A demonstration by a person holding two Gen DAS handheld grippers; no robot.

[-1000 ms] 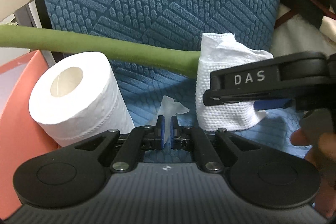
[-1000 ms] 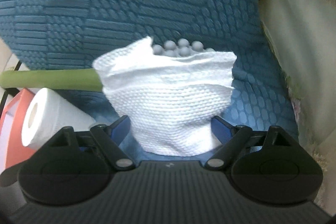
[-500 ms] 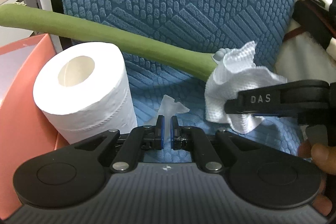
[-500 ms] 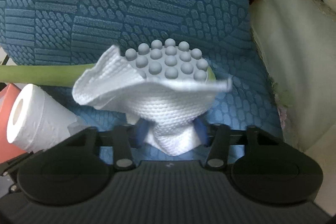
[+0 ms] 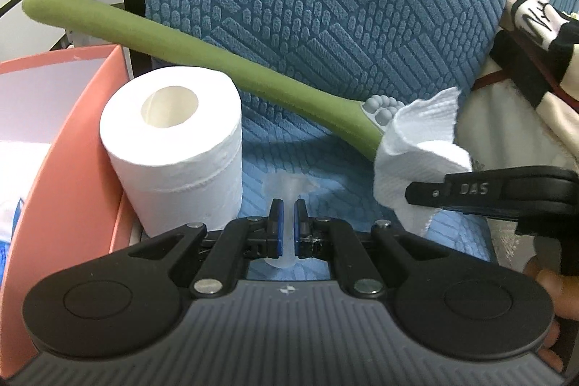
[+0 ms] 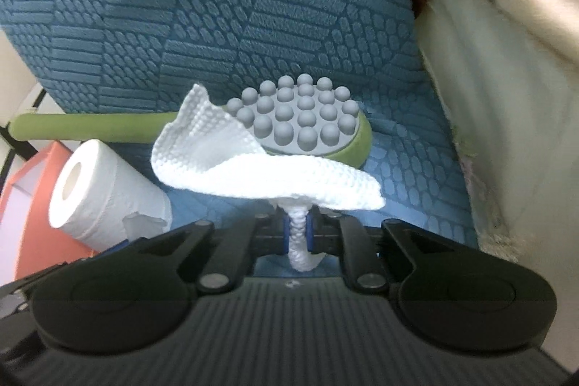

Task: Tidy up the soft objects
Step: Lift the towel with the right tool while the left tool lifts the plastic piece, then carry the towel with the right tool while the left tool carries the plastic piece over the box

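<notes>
Two grippers: left gripper (image 5: 286,228) pinches a clear scrap (image 5: 286,201); right gripper (image 6: 298,236), wide before, now squeezes one white cloth (image 6: 267,172) at lower centre. Beyond: one paper roll (image 5: 173,147), one green brush (image 6: 300,118), now uncovered.

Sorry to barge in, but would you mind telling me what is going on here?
A person is sorting soft things on a blue textured cushion with tongs in each hand. The right tongs have closed on a white paper towel, which is bunched between them and lies against the grey nubbed head of a green long-handled brush. The left tongs are shut on a small translucent piece. A toilet paper roll stands beside a pink box.
</notes>
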